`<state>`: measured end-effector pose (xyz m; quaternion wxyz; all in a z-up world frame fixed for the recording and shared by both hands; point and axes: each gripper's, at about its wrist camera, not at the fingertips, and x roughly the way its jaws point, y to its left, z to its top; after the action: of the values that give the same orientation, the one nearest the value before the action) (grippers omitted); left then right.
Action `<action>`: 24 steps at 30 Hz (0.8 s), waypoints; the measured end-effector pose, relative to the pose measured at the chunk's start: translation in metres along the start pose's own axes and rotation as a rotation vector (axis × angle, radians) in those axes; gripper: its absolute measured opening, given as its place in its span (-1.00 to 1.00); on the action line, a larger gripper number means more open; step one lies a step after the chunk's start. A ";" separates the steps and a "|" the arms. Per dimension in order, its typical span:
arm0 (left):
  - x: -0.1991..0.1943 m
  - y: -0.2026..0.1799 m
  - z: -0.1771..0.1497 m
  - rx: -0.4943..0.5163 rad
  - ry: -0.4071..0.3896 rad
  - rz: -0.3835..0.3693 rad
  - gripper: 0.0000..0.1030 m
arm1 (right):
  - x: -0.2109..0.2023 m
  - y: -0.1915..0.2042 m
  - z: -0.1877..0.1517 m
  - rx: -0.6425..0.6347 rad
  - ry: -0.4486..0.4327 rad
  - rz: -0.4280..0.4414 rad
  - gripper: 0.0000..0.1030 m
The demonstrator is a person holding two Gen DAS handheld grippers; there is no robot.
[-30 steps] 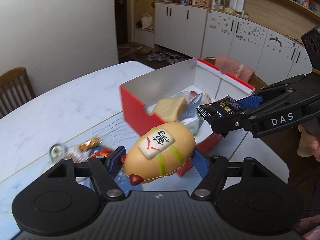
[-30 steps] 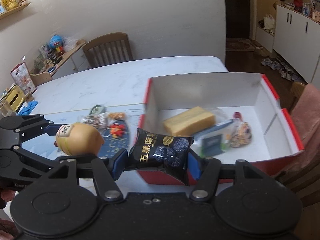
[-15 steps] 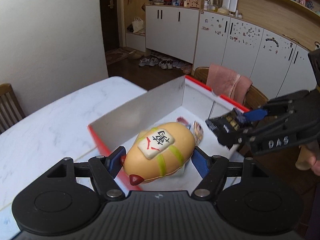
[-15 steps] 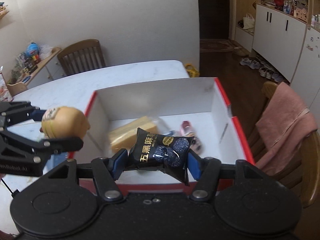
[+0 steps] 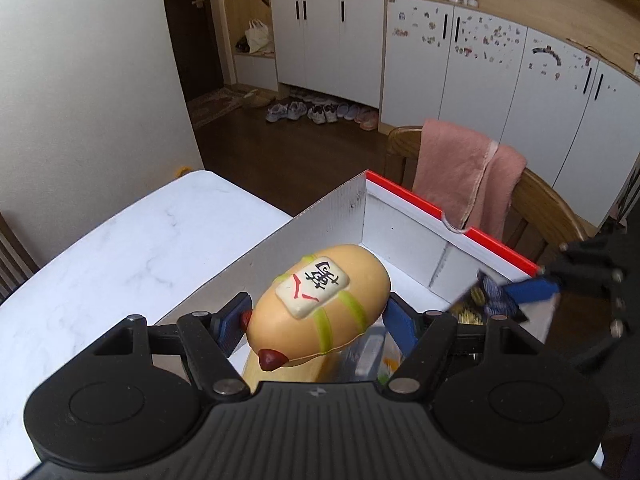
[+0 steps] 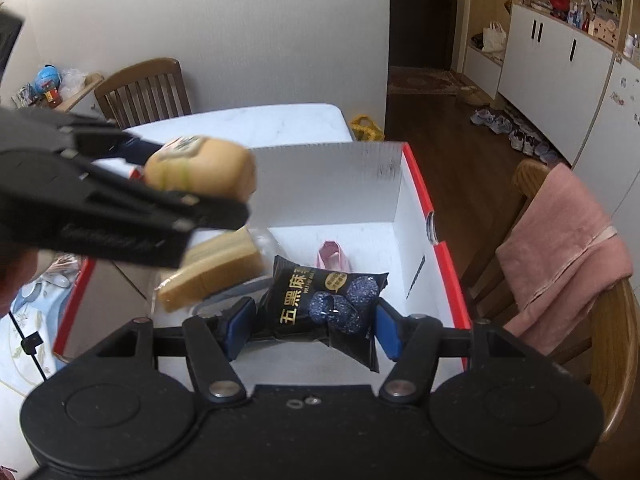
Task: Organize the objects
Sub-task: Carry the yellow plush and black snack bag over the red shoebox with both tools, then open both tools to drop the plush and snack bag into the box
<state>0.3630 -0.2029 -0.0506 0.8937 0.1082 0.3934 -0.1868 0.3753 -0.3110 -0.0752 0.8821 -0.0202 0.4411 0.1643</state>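
Bread-shaped toy [image 5: 320,304] sits squeezed between the blue pads of the left tongs [image 5: 318,322]. It is tan and round, with green stripes, a white tile with dark writing on top, and a small red tip at the near end. The toy hangs in the air over the open box [image 5: 404,236].

Just beside it, the right tongs [image 6: 312,326] are clamped on a black snack packet [image 6: 324,304]. The packet has gold writing and a picture of dark blue balls. It is crinkled at the sides where the pads press in. It also hangs above the box.

Down inside the box [image 6: 416,216] lies a tan block in clear wrap [image 6: 216,272], close to the left wall. A small pink wrapped thing [image 6: 334,254] lies farther back on the white floor of the box. The box has white walls inside and red edges outside.

The box rests on a white table [image 5: 120,264] with faint grey marks like marble. A blue patterned mat [image 6: 28,320] lies on the table just left of the box.

Past the box stands a wooden chair [image 5: 548,208] with a pink towel [image 5: 464,180] draped over its back. Another wooden chair [image 6: 144,88] stands at the far end of the table. Farther off are white cupboards [image 5: 332,40] and a row of shoes [image 5: 320,112] on the dark floor.
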 end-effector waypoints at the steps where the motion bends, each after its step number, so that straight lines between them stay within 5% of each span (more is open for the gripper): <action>1: 0.006 -0.001 0.003 -0.003 0.008 -0.006 0.39 | 0.003 0.000 0.000 -0.002 0.006 0.000 0.20; 24: 0.090 -0.006 0.007 -0.017 0.209 -0.025 0.40 | 0.040 0.005 -0.006 -0.063 0.115 -0.003 0.33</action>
<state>0.4209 -0.2336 -0.1126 0.8463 0.1145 0.4872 -0.1823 0.3918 -0.2969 -0.1097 0.8544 -0.0582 0.4857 0.1755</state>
